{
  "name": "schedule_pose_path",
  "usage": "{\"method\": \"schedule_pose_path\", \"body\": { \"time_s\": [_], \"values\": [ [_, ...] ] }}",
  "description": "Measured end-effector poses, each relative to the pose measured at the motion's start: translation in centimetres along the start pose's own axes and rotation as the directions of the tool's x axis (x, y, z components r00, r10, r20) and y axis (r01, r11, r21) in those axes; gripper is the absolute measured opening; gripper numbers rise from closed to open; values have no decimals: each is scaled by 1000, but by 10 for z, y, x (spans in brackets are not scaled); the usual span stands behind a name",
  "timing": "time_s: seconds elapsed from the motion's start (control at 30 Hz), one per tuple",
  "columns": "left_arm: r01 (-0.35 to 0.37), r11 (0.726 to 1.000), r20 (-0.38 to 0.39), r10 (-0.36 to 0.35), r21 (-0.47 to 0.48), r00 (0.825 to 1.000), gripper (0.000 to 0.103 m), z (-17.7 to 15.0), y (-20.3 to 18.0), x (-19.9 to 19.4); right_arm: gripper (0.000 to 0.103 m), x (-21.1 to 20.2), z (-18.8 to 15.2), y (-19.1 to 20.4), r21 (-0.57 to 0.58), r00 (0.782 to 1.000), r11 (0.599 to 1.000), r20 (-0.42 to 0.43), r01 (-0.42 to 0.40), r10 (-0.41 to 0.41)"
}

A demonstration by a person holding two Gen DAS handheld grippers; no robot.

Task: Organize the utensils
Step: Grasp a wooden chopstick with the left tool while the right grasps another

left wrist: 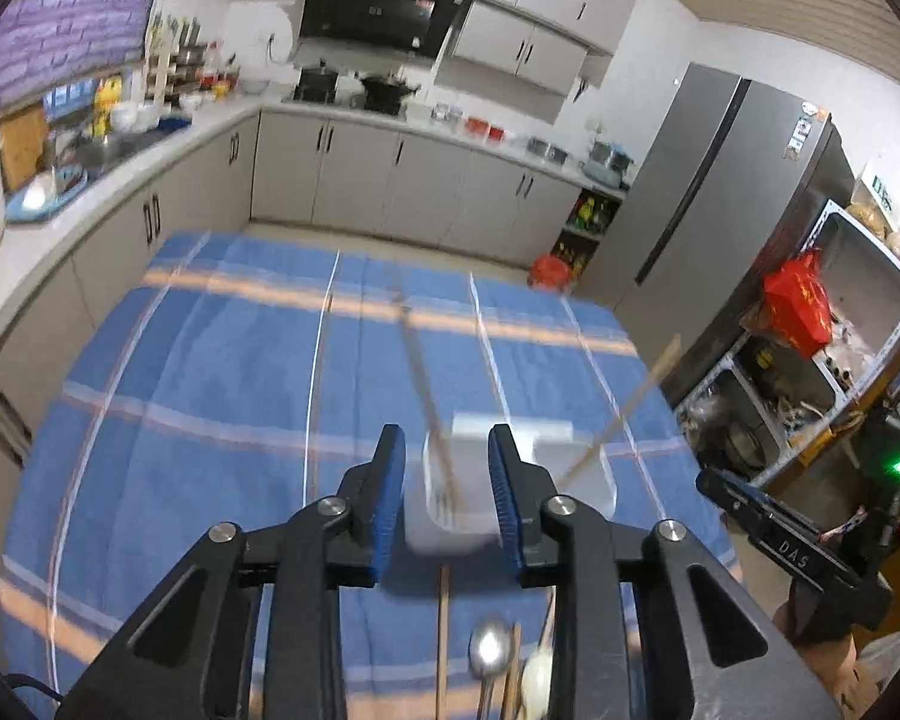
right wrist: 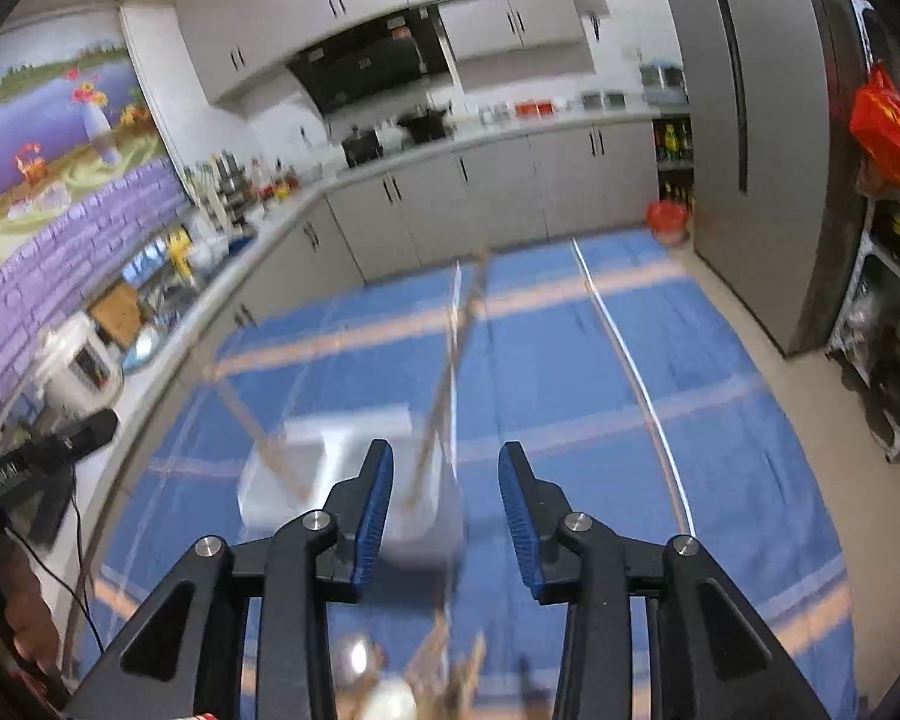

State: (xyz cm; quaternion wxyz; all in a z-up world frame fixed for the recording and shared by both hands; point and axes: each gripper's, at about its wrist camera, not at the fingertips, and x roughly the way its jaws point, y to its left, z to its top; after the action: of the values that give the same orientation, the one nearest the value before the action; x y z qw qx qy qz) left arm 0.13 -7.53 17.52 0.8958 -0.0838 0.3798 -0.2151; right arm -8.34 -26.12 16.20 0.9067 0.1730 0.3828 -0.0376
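Left wrist view: left gripper [left wrist: 447, 495] is hovering with fingers spread and grasping nothing; white holder [left wrist: 510, 483] is sitting on the blue plaid tablecloth [left wrist: 210, 360] just ahead, partly between the pads; one chopstick [left wrist: 429, 396] is standing in its near compartment, another chopstick [left wrist: 624, 408] is leaning out to the right; loose utensils are lying near the camera below the jaws: a metal spoon [left wrist: 491, 648], a white spoon [left wrist: 537, 681], a wooden stick [left wrist: 443, 630]; the right gripper [left wrist: 780, 540] is showing at the right edge, state unclear from here.

Right wrist view: heavily blurred; right gripper [right wrist: 446, 498] is wide open and empty; the holder [right wrist: 342, 468] is sitting ahead and left of the gap; two chopsticks are crossing out of it, one [right wrist: 450, 372] leaning up and away; more utensils [right wrist: 390, 684] are lying smeared at the bottom edge, types hard to tell.

Risks, as a judgement: holder is looking light, so a jaw bumping it could be tipping it and spilling the chopsticks; the leaning sticks could be snagging on a descending finger; the spoons are lying touching or nearly so, so a pinch could be grabbing two at once or skidding off the metal bowl.
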Motion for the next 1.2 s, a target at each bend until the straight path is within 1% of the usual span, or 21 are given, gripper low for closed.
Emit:
{"method": "schedule_pose_path", "body": {
  "time_s": [0.1, 0.13, 0.2, 0.27, 0.33, 0.4, 0.5, 0.6, 0.63, 0.67, 0.7, 0.73, 0.77, 0.9, 1.0, 1.07, 1.13, 1.2],
  "values": [
    [2, 1000, -109, -1, 9, 994, 27, -40, 9, 13, 40, 9, -45, -10, 14, 994, 1000, -106, 12, -10],
    [-6, 1000, -149, 8, 13, 989, 27, -53, 10, 21, 40, 14, -63, -14, 28, 988, 1000, -156, 9, -4],
    [-11, 999, -213, 18, 36, 977, 27, -75, 10, 37, 40, 23, -89, -17, 44, 974, 999, -225, 2, 8],
    [-11, 997, -272, 33, 82, 962, 27, -100, 5, 56, 38, 28, -110, -15, 46, 964, 999, -266, 1, 11],
    [2, 993, -310, 36, 122, 950, 27, -114, -1, 70, 36, 31, -123, -9, 38, 959, 999, -285, 0, 11],
    [2, 989, -335, 47, 145, 941, 27, -124, -4, 82, 36, 32, -128, -3, 17, 959, 1000, -283, 10, -4],
    [1, 986, -367, 61, 166, 928, 27, -132, -7, 101, 36, 39, -130, 6, -31, 958, 998, -280, 48, -55],
    [0, 982, -387, 74, 189, 919, 27, -132, -14, 116, 33, 45, -130, 13, -83, 958, 993, -266, 89, -108],
    [-4, 981, -385, 81, 196, 919, 27, -132, -15, 118, 31, 48, -130, 19, -97, 956, 990, -265, 101, -123],
    [-12, 977, -373, 92, 212, 923, 26, -131, -18, 120, 26, 50, -128, 21, -112, 955, 987, -264, 111, -137],
    [-16, 975, -373, 100, 222, 922, 16, -131, -20, 122, 22, 52, -126, 22, -124, 953, 985, -262, 122, -151],
    [-21, 972, -374, 110, 233, 921, 5, -131, -23, 124, 13, 54, -124, 24, -137, 950, 981, -261, 137, -169],
    [-21, 972, -378, 110, 233, 919, 5, -130, -24, 124, 9, 56, -123, 26, -141, 949, 980, -261, 143, -176],
    [-26, 978, -385, 106, 208, 917, 5, -132, -18, 117, 8, 54, -121, 20, -131, 942, 980, -280, 152, -184],
    [-20, 988, -406, 82, 154, 910, 5, -135, 0, 103, 7, 42, -127, 4, -116, 934, 981, -305, 157, -186],
    [-2, 993, -430, 52, 116, 901, 5, -141, 11, 91, 8, 33, -131, -6, -114, 930, 981, -318, 157, -186],
    [12, 995, -451, 35, 102, 892, 5, -146, 17, 84, 8, 25, -134, -15, -113, 925, 982, -333, 154, -183],
    [19, 996, -462, 25, 90, 887, 5, -147, 21, 81, 8, 24, -133, -20, -116, 920, 980, -343, 161, -191]
  ]
}}
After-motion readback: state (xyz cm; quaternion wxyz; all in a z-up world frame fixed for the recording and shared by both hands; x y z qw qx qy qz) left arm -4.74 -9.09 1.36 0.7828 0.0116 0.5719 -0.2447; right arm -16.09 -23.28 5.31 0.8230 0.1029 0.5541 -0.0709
